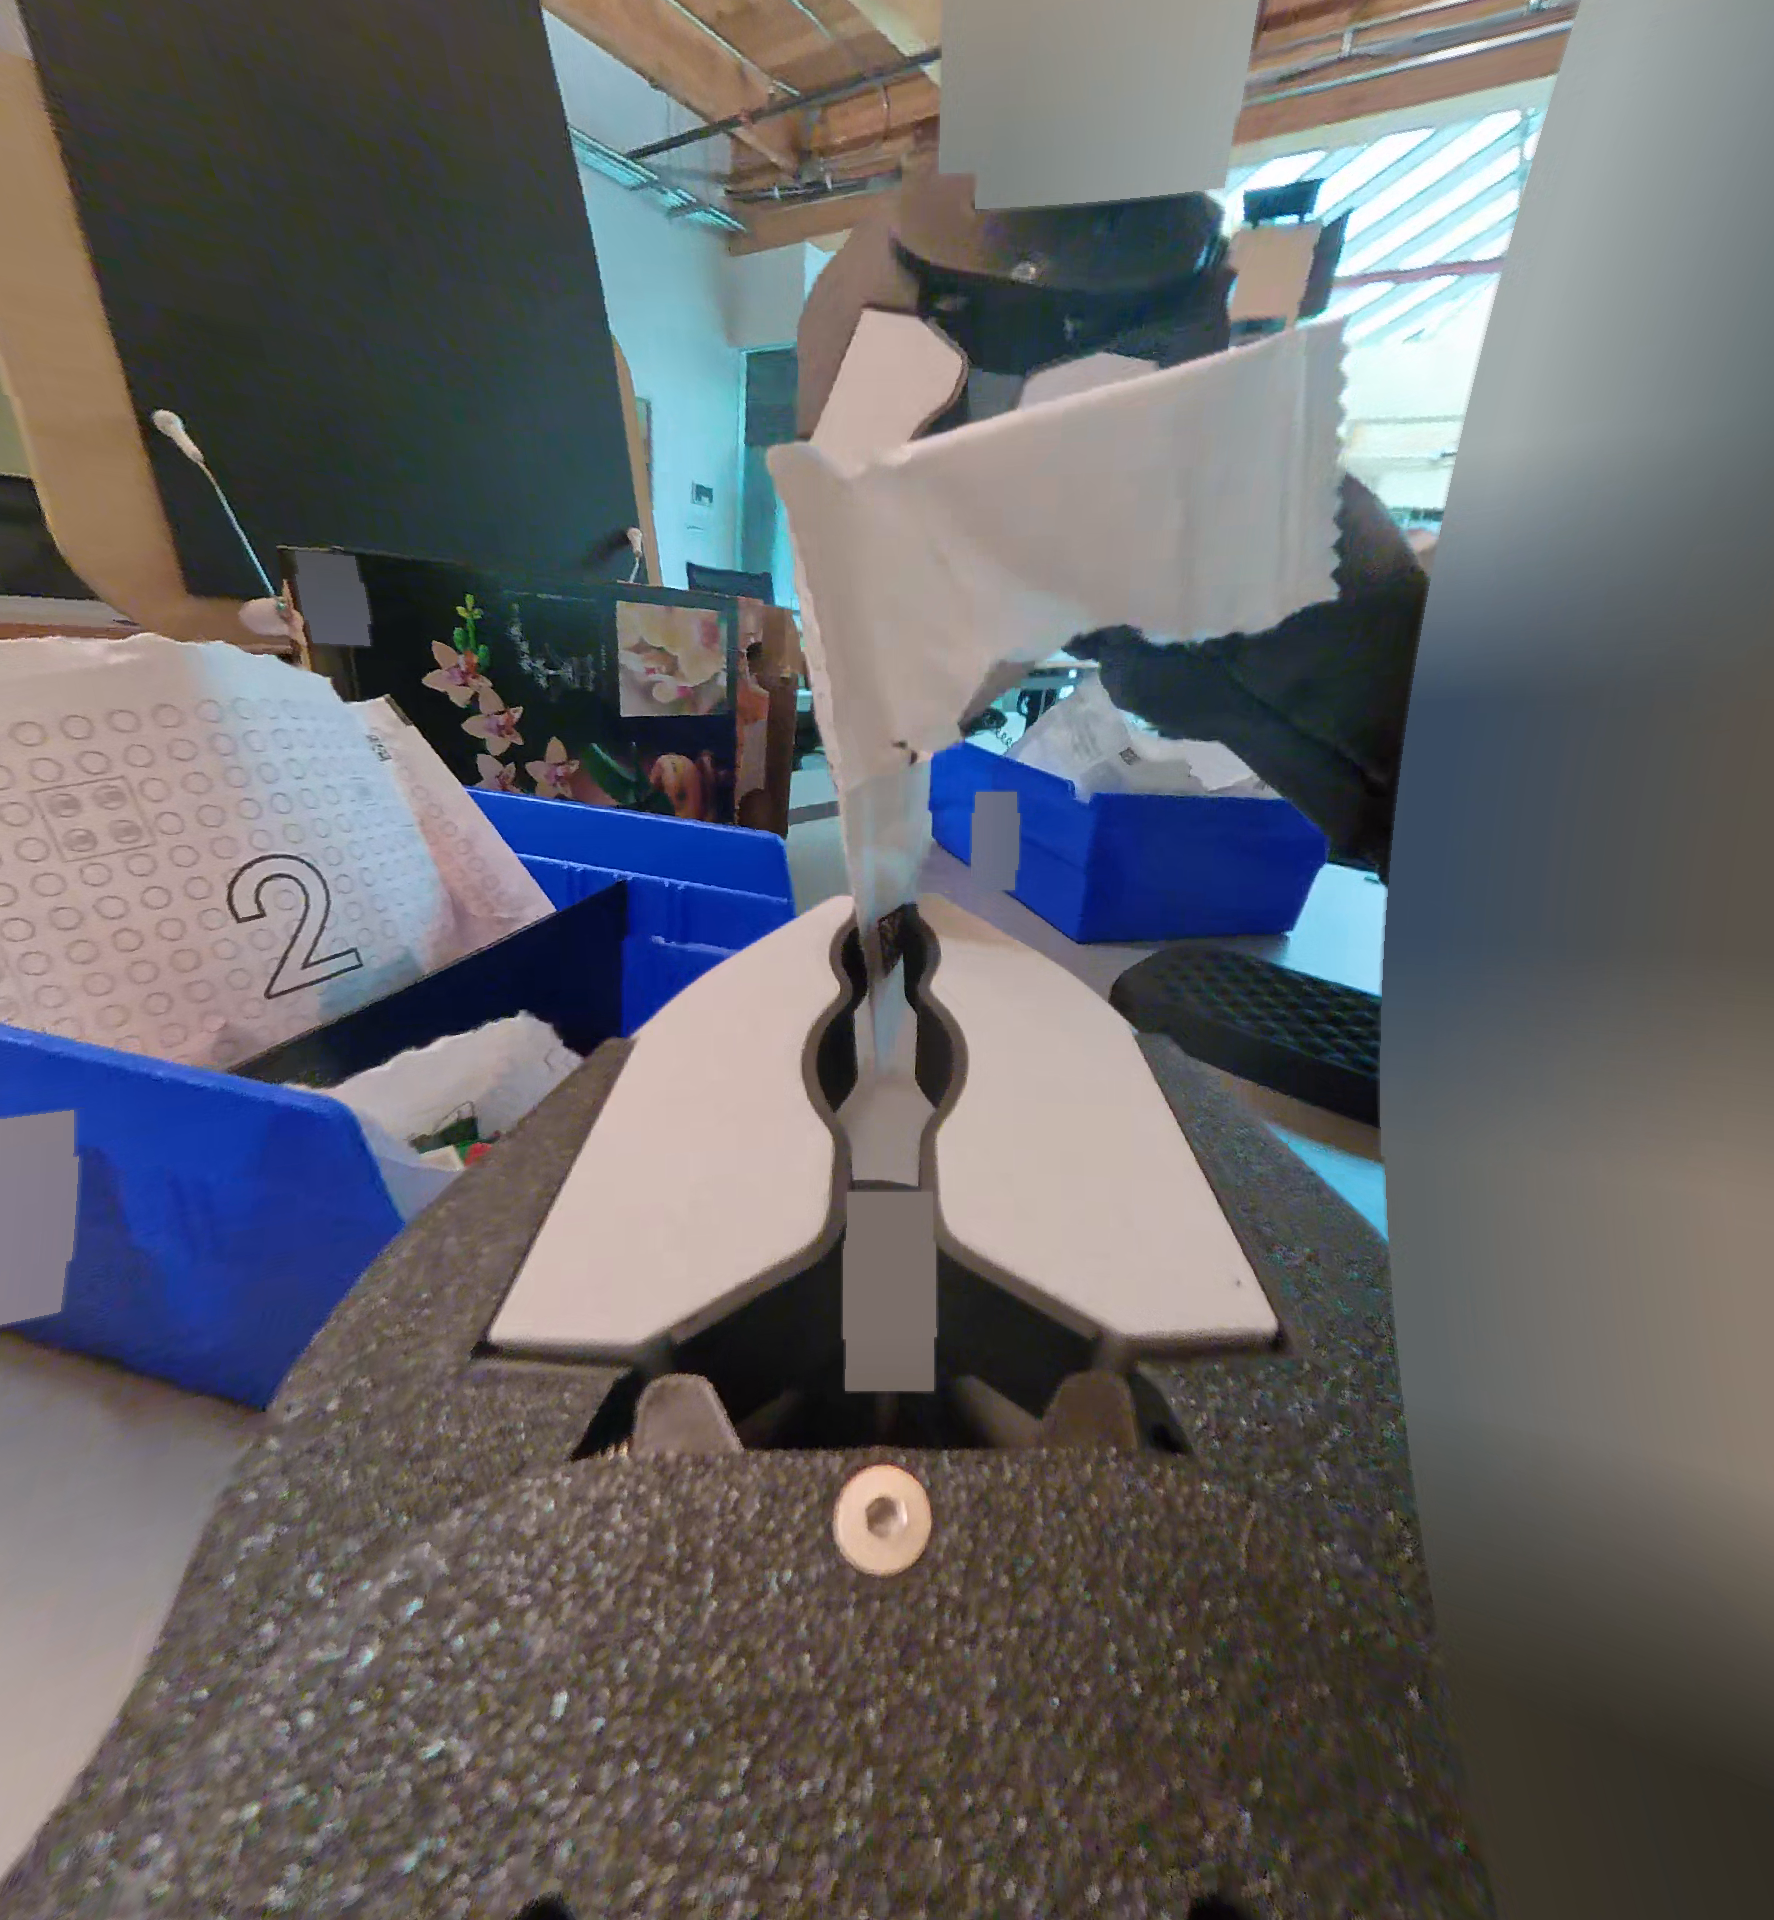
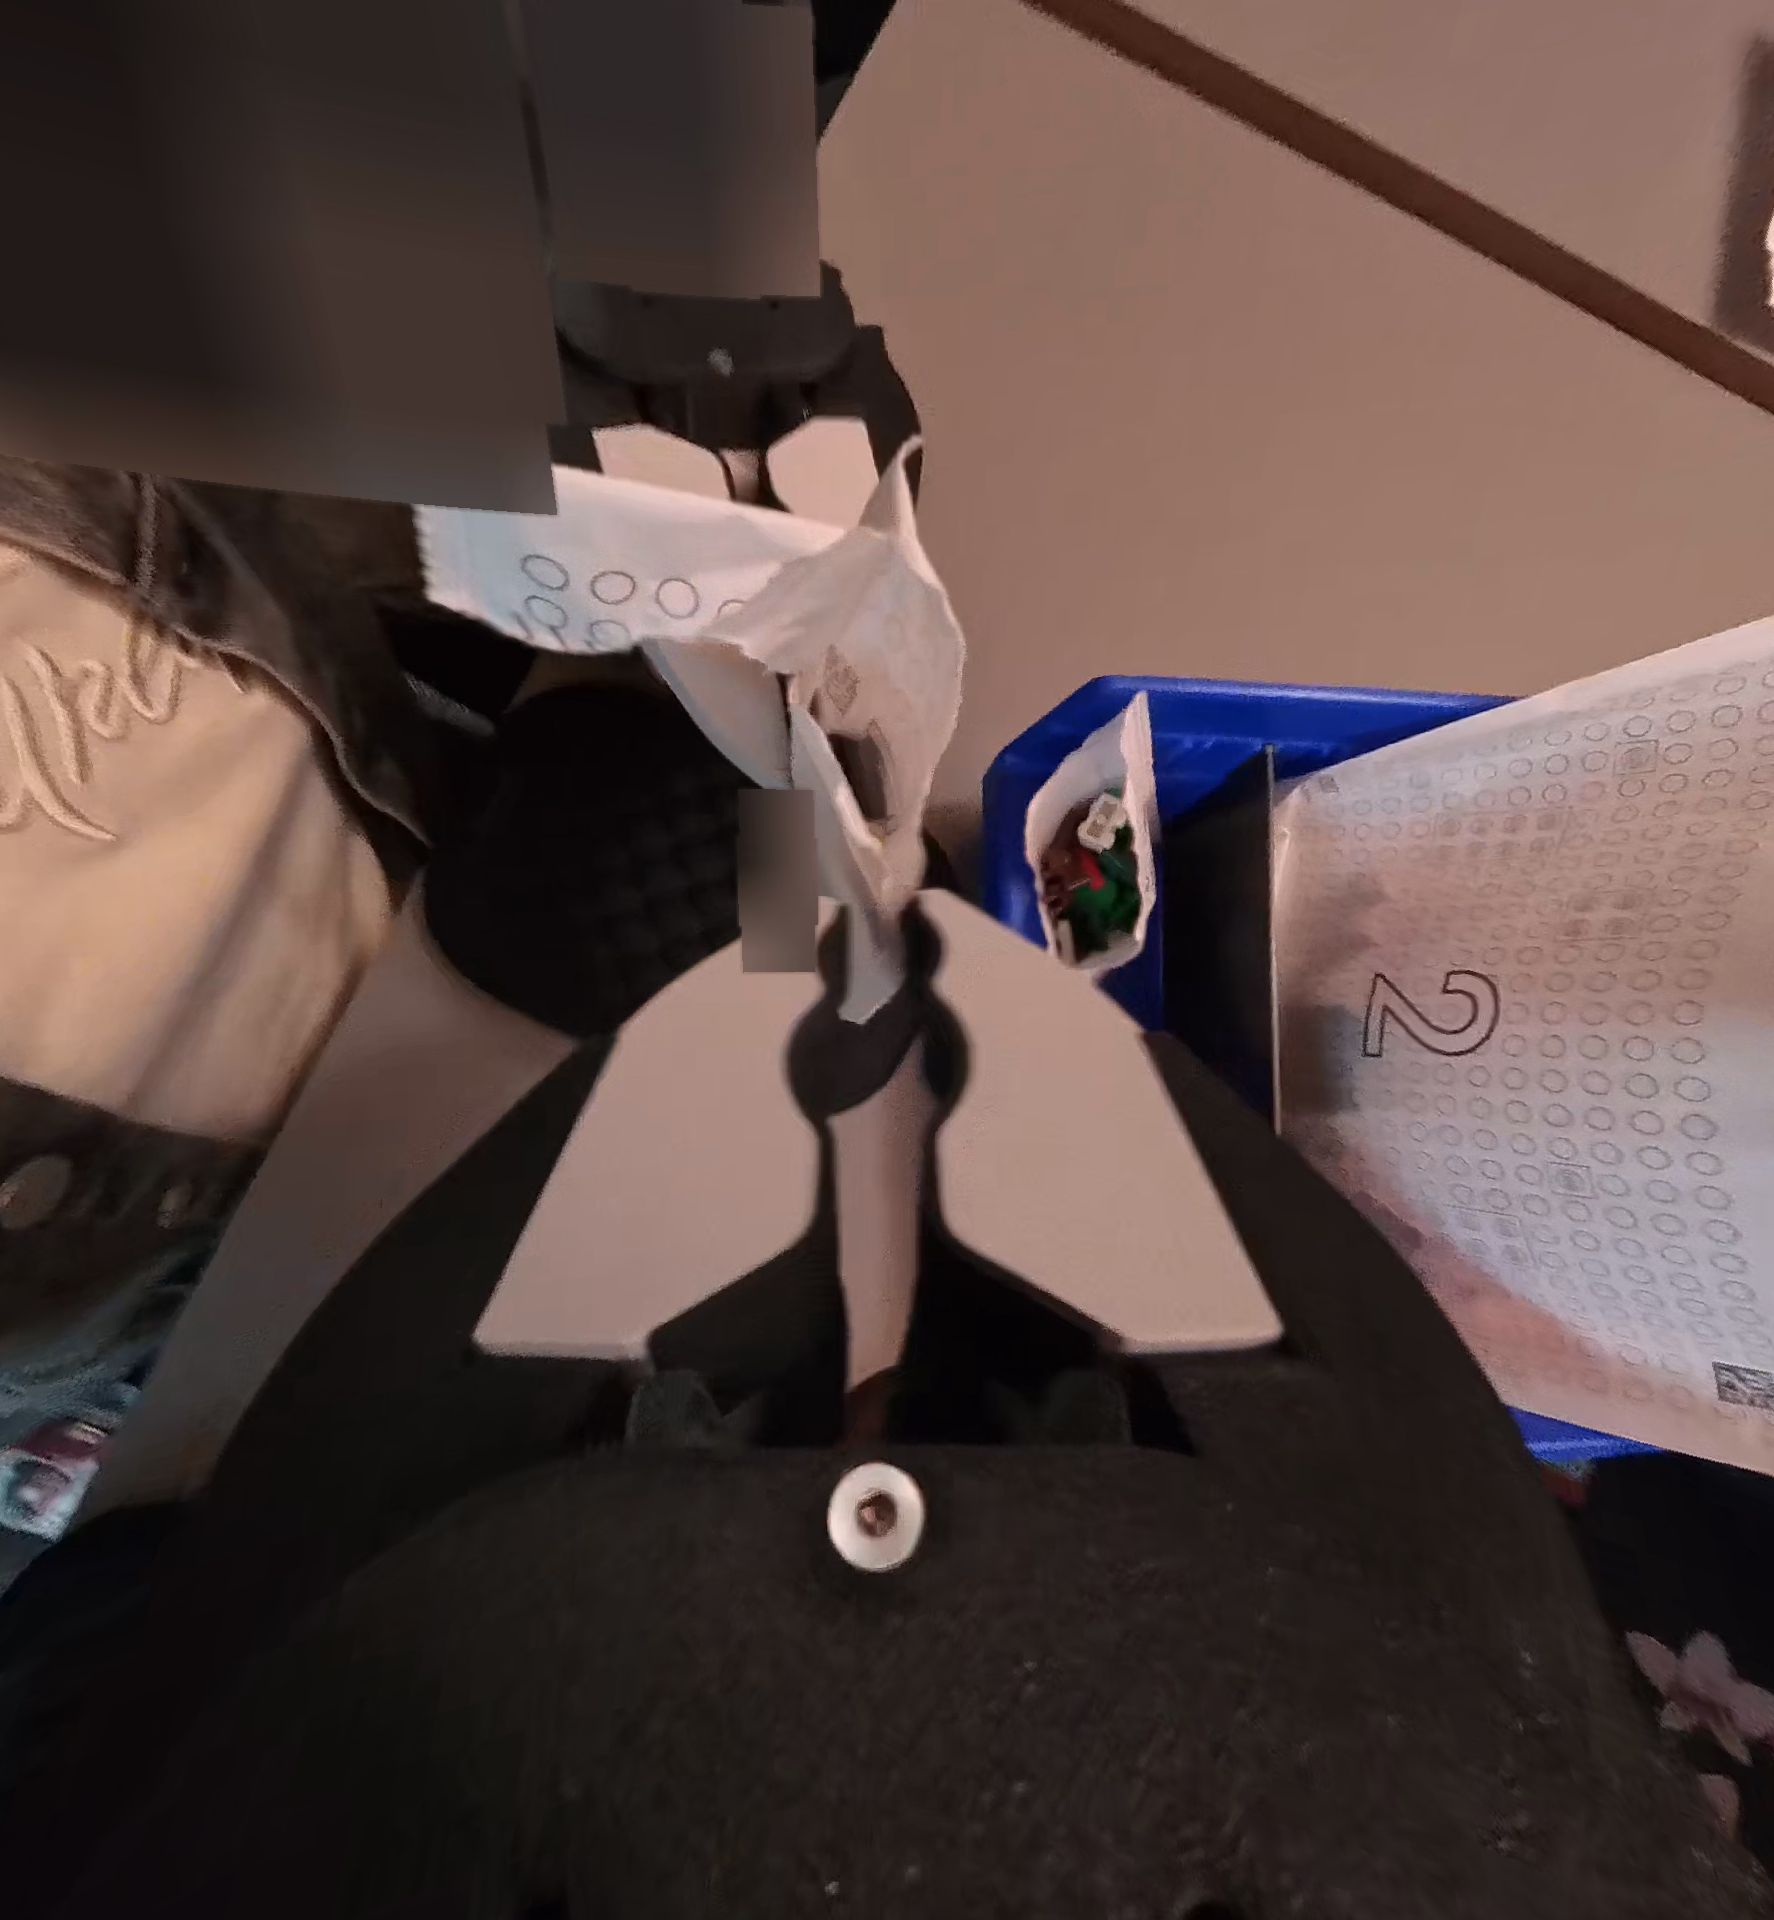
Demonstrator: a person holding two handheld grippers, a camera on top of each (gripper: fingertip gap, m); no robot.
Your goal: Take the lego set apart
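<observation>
Both grippers, left (image 1: 888, 966) and right (image 2: 888, 935), pinched opposite ends of a torn white paper bag (image 1: 1049, 540) held aloft between them, apparently emptied, while a numbered bag (image 1: 166, 831) in the blue bin (image 1: 166, 1226) still waited unopened.

blue bins (image 1: 1122, 873) flanking, table gap (image 1: 831, 842) between

White paper bag (image 1: 1049, 520) printed with grey circles; blue bins (image 1: 1122, 862).
</observation>
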